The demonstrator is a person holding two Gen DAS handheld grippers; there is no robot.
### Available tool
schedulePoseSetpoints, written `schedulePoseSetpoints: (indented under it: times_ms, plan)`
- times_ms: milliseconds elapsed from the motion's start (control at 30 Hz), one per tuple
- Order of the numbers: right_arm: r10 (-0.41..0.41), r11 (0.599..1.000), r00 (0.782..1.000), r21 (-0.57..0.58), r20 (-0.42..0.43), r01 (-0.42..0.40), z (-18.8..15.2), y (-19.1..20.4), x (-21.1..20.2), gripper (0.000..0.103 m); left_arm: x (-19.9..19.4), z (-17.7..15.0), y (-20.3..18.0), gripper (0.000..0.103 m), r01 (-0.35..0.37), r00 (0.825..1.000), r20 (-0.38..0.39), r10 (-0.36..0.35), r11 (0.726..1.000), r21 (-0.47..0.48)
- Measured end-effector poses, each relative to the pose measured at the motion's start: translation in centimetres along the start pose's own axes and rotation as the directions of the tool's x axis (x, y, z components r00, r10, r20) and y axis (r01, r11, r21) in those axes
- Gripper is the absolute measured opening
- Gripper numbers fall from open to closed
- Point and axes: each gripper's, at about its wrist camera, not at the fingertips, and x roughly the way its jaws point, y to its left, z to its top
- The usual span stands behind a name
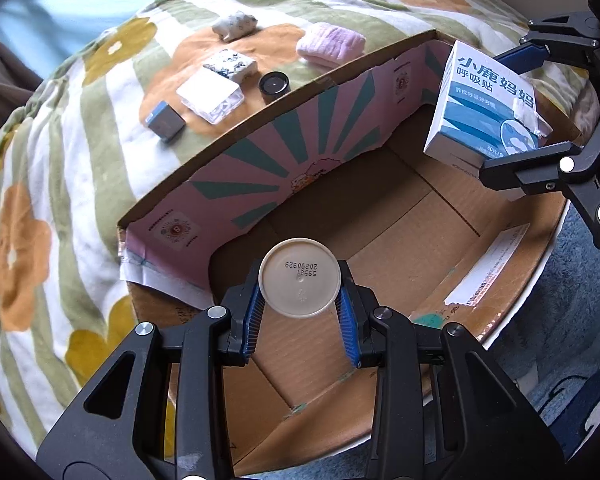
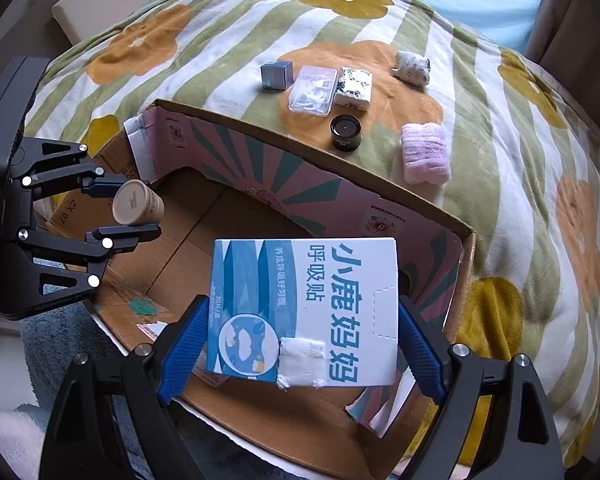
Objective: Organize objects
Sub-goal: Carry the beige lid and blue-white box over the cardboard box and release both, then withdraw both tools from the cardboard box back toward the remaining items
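Grippers both loaded over the open cardboard box [image 1: 380, 216]! The left gripper [image 1: 300, 300] pinches a small beige jar [image 1: 299, 277] between its blue pads, flat round end with a printed date code facing the left wrist camera. From the right wrist view that jar [image 2: 137, 202] lies on its side, its long axis running from 9 toward 3 o'clock, hanging above the box's near-left corner.

The right gripper [image 2: 300, 344] clamps a blue-and-white carton [image 2: 304, 308] by its two side edges. The broad printed face is turned up to the camera, long axis running across between the fingers, lettering reading sideways. A patch of white tape sits on its lower edge. In the left wrist view the carton [image 1: 484, 108] is tilted, one corner down, at 2 o'clock over the box's far end.

Out on the flowered blanket [image 2: 520, 160], beyond the box wall at 12 o'clock: a small grey box [image 2: 276, 75], a clear plastic case [image 2: 313, 90], a patterned packet [image 2: 354, 87], a black cap [image 2: 345, 132], a pink folded cloth [image 2: 425, 153] and a small printed pouch [image 2: 413, 67].
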Motion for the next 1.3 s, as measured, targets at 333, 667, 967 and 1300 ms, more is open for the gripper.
schedulePoseSetpoints:
  times_ms: [333, 667, 967, 1300]
  plan:
    - [-0.027, 0.983, 0.994, 0.18, -0.102, 0.045, 0.6, -0.3, 0.4, 0.087, -0.9, 0.4, 1.0, 0.08, -0.041, 0.999, 0.015, 0.041, 0.999, -0.013]
    - [-0.026, 0.981, 0.996, 0.192, -0.08, 0.041, -0.1, -0.7, 0.1, 0.103, -2.7, -0.7, 1.2, 0.103, -0.037, 0.996, 0.082, 0.04, 0.999, -0.037]
    - [-0.056, 0.979, 0.998, 0.194, -0.009, 0.056, 0.0, -0.4, -2.1, 0.103, -3.9, -1.2, 1.4, 0.103, -0.047, 0.992, 0.112, 0.052, 0.998, -0.043]
    - [-0.042, 0.976, 0.999, 0.212, -0.001, 0.041, 0.3, -0.3, -2.4, 0.103, -4.2, -1.2, 1.3, 0.103, -0.027, 0.992, 0.121, 0.033, 0.998, -0.054]
